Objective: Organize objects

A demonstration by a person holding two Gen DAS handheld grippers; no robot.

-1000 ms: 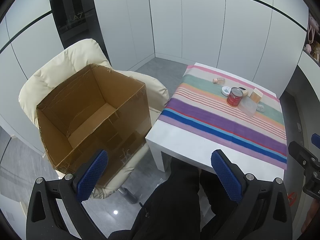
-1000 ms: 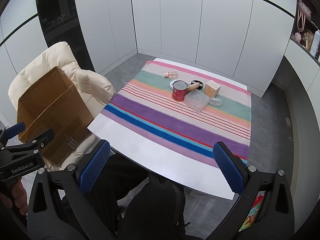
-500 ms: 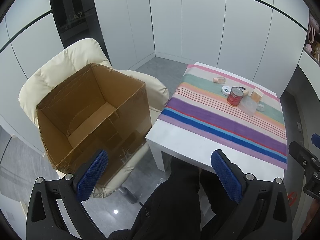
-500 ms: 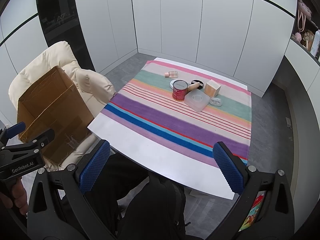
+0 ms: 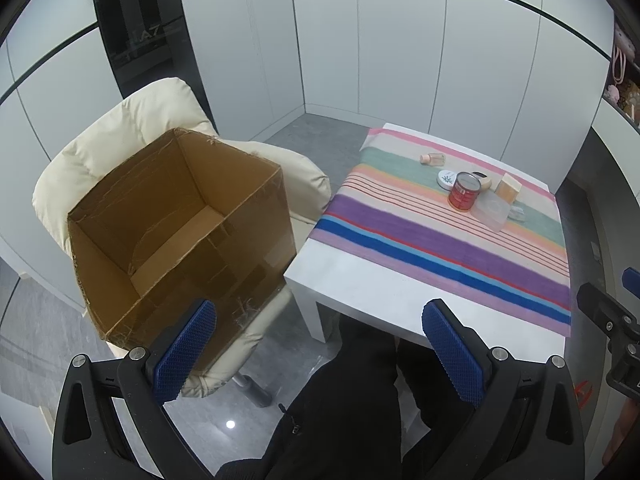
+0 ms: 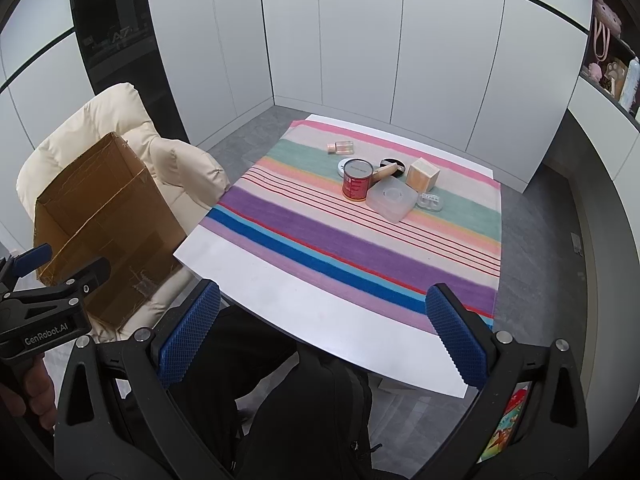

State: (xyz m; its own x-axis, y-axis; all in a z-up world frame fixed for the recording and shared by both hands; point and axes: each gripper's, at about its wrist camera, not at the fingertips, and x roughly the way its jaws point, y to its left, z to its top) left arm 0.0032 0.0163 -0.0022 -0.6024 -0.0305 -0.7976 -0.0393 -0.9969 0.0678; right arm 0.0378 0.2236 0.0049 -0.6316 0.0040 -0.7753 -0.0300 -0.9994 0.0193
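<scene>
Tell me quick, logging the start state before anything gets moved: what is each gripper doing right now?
Left gripper: open, holding nothing.
Right gripper: open, holding nothing.

1. Left wrist view: taken from above a seated person's lap, angled down and forward, with the cardboard box (image 5: 180,232) near.
2. Right wrist view: set further right, centred on the tabletop (image 6: 288,280).
3. Box, tabletop and armchair (image 6: 120,120) are shared.
</scene>
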